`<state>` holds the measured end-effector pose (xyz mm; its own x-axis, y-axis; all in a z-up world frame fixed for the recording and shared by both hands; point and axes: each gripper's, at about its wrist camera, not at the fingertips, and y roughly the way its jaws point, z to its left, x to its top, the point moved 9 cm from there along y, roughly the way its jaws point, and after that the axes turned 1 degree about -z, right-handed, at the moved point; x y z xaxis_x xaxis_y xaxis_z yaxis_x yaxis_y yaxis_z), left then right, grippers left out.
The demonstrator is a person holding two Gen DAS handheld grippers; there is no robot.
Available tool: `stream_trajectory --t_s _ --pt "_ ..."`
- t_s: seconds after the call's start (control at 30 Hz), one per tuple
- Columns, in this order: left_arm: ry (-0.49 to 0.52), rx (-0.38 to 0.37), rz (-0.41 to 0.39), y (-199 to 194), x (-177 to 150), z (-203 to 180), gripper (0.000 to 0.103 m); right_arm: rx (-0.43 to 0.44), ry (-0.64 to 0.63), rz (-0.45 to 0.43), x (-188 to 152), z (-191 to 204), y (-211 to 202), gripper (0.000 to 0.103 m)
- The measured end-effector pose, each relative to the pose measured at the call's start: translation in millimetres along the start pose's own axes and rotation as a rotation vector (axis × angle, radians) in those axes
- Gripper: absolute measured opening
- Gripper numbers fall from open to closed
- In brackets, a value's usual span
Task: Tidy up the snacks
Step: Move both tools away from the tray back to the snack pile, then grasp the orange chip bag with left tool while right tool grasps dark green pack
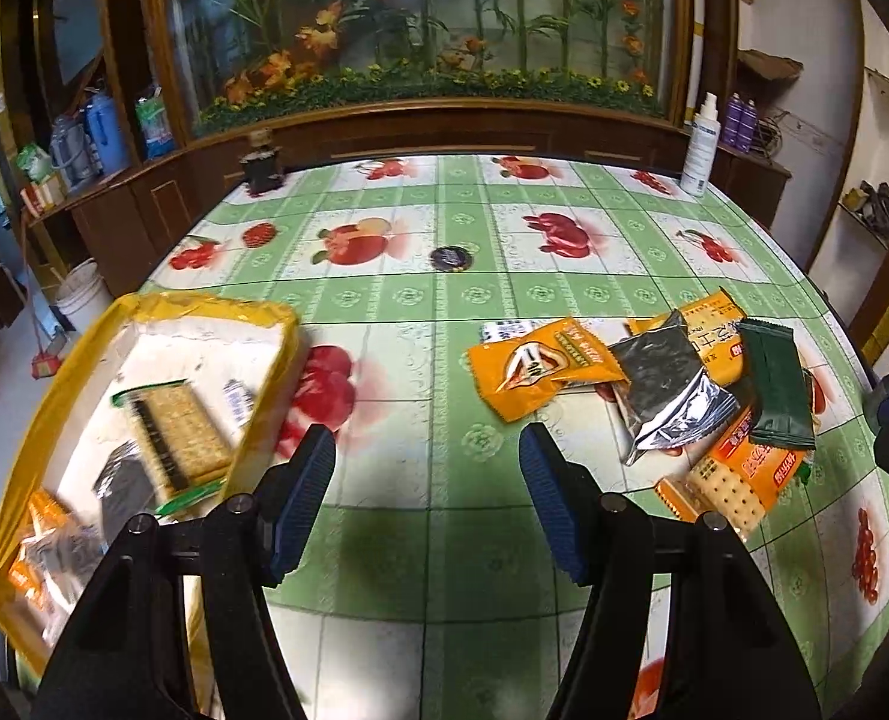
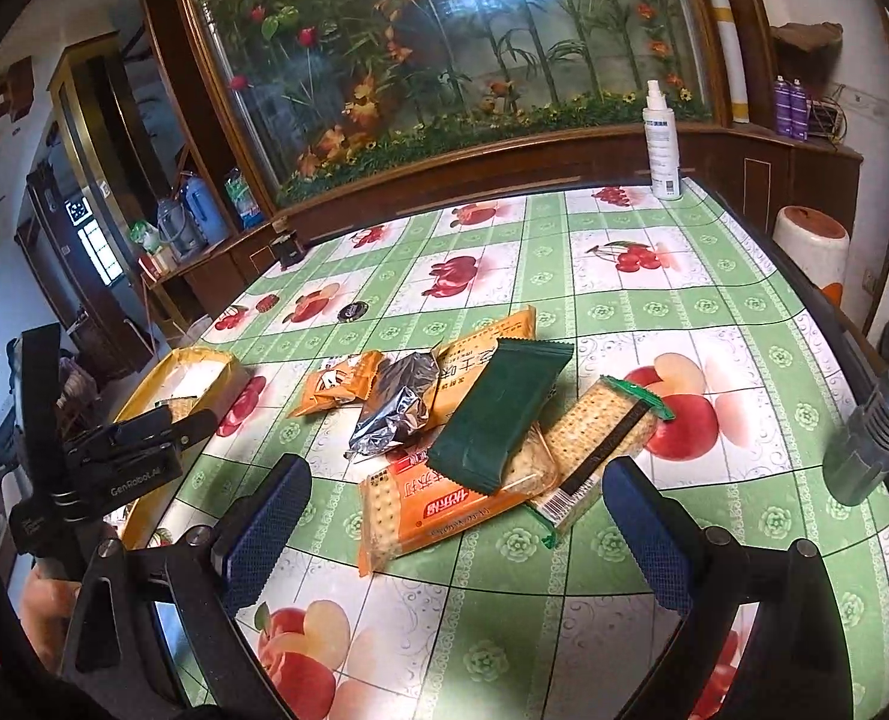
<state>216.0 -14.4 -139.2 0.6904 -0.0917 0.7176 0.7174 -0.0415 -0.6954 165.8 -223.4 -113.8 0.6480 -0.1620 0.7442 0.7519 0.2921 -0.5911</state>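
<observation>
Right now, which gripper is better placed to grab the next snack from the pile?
Right. The right gripper is open with the orange cracker pack directly ahead; the left gripper faces bare tablecloth beside the yellow box.

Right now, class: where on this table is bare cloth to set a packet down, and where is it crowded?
Free: between the yellow tray and the snack pile; also beyond the pile toward the spray bottle. Crowded: the overlapping pile itself.

White spray bottle [image 2: 661, 143], fruit-print tablecloth [image 1: 564, 294], 2 purple cans [image 2: 790, 106]
</observation>
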Motion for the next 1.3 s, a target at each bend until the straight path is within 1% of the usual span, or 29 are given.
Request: stream_trajectory --t_s 0.23,0.33,0.6,0.67,0.73,0.83,0.9,0.93,0.97,1.0,1.07,1.1,1.13,1.17,1.2,1.23,1.3 --pt "0.071 -0.121 0.081 38.4 10.8 -28.3 0.063 -0.014 0.007 0.029 7.7 -0.1 21.3 0.099" --pt "0.101 -0.147 0.106 51.6 14.3 -37.4 0.063 -0.035 0.001 0.05 10.0 -0.3 34.0 0.099" --pt "0.176 -0.148 0.124 79.0 24.9 -53.6 0.063 -0.124 -0.028 0.107 13.8 -6.4 68.6 0.098" --pt "0.188 -0.148 0.13 85.7 26.1 -56.5 0.063 -0.139 -0.035 0.126 14.1 -7.8 78.2 0.096" --pt "0.192 -0.151 0.14 91.9 26.3 -58.5 0.063 -0.159 -0.049 0.134 15.5 -8.0 85.8 0.096" --pt "0.19 -0.148 0.157 101.7 25.9 -59.1 0.063 -0.185 -0.073 0.15 16.6 -7.1 96.6 0.093" --pt "0.186 -0.159 0.163 107.1 26.1 -60.3 0.063 -0.206 -0.095 0.165 16.0 -8.1 104.8 0.091" --pt "0.182 -0.164 0.159 108.5 27.4 -60.5 0.063 -0.214 -0.108 0.173 15.2 -7.9 108.7 0.088" --pt "0.181 -0.162 0.159 109.6 28.3 -60.2 0.063 -0.221 -0.119 0.178 14.2 -7.8 111.7 0.082" --pt "0.179 -0.168 0.163 110.3 28.6 -60.3 0.063 -0.226 -0.123 0.179 13.3 -7.7 113.6 0.081" --pt "0.179 -0.185 0.165 109.2 28.9 -61.3 0.05 -0.23 -0.131 0.165 14.2 -7.7 113.1 0.078" --pt "0.191 -0.177 0.159 107.5 29.1 -61.3 0.039 -0.231 -0.135 0.161 14.6 -8.3 113.0 0.075" --pt "0.205 -0.167 0.156 106.0 28.7 -61.4 0.033 -0.226 -0.137 0.16 14.6 -8.7 113.2 0.07" --pt "0.211 -0.167 0.156 104.2 27.7 -61.6 0.03 -0.217 -0.134 0.156 14.5 -9.0 112.0 0.062" --pt "0.21 -0.171 0.156 102.5 26.9 -61.1 0.026 -0.2 -0.127 0.155 14.0 -9.4 110.9 0.057" --pt "0.204 -0.173 0.154 100.3 26.4 -59.9 0.024 -0.182 -0.117 0.157 13.5 -9.3 110.3 0.047" --pt "0.174 -0.184 0.155 94.5 24.9 -54.2 0.021 -0.162 -0.104 0.155 12.2 -9.5 108.0 0.045"
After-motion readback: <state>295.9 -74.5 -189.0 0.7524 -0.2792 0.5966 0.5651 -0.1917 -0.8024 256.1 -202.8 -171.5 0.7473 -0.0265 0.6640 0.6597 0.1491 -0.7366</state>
